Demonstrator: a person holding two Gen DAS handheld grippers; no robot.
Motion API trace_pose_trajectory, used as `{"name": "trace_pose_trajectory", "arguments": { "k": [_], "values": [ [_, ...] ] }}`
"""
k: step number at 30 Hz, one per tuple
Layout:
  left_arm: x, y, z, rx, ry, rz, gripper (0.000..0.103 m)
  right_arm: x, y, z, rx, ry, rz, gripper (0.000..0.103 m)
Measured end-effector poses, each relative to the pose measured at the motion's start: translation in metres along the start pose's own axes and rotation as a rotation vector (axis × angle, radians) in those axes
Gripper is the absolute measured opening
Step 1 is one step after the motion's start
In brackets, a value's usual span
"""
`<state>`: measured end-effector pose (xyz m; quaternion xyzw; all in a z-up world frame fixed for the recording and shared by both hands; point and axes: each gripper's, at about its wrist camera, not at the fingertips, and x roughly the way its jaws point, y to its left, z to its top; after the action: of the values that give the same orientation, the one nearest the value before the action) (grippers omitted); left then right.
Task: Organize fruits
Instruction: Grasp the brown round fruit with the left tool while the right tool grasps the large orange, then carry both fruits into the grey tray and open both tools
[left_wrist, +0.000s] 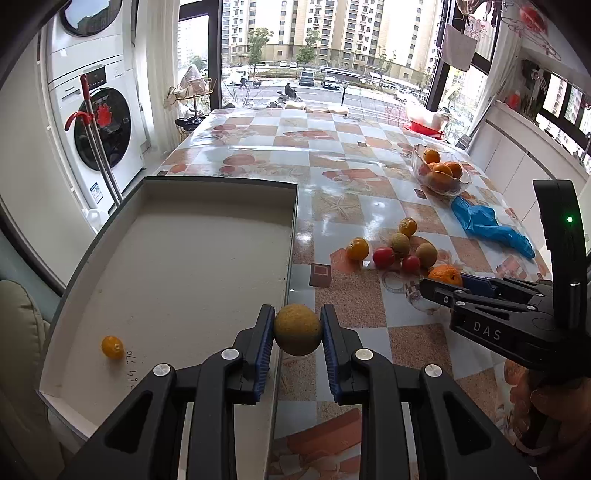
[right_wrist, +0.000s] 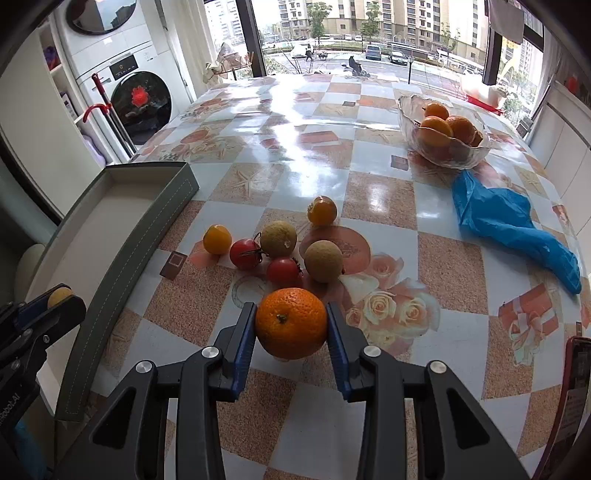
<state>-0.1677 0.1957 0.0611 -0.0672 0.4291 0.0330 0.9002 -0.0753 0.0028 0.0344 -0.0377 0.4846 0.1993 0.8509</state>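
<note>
My left gripper (left_wrist: 297, 328) is shut on a tan round longan (left_wrist: 297, 329), held above the right rim of the grey tray (left_wrist: 236, 184). One small yellow-orange fruit (left_wrist: 112, 346) lies in the tray. My right gripper (right_wrist: 291, 325) is shut on an orange mandarin (right_wrist: 291, 323) just above the table; it also shows in the left wrist view (left_wrist: 445, 276). On the table lies a pile: two red tomatoes (right_wrist: 244, 253), two tan longans (right_wrist: 323, 260) and two yellow-orange fruits (right_wrist: 217, 239). A glass bowl (right_wrist: 476, 151) holds several mandarins.
A blue plastic glove (right_wrist: 517, 225) lies on the table in front of the bowl. A red-cased phone (right_wrist: 576, 387) sits at the table's right edge. The grey tray (right_wrist: 122, 236) is left of the pile. A washing machine (left_wrist: 99, 122) stands beyond the table at the left.
</note>
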Motion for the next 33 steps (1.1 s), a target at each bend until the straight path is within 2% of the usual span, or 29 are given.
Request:
{"name": "trace_pose_trajectory", "arguments": {
  "k": [11, 24, 33],
  "values": [
    [-0.01, 0.041, -0.01, -0.054, -0.028, 0.028, 0.027, -0.014, 0.029, -0.004, -0.028, 0.005, 0.032, 0.04],
    [-0.009, 0.083, -0.023, -0.104, -0.031, 0.09, 0.027, -0.015, 0.111, 0.006, -0.145, 0.003, 0.142, 0.04],
    [0.007, 0.109, -0.042, -0.153, 0.035, 0.117, 0.027, 0.012, 0.168, 0.013, -0.214, 0.047, 0.216, 0.04]
  ]
}}
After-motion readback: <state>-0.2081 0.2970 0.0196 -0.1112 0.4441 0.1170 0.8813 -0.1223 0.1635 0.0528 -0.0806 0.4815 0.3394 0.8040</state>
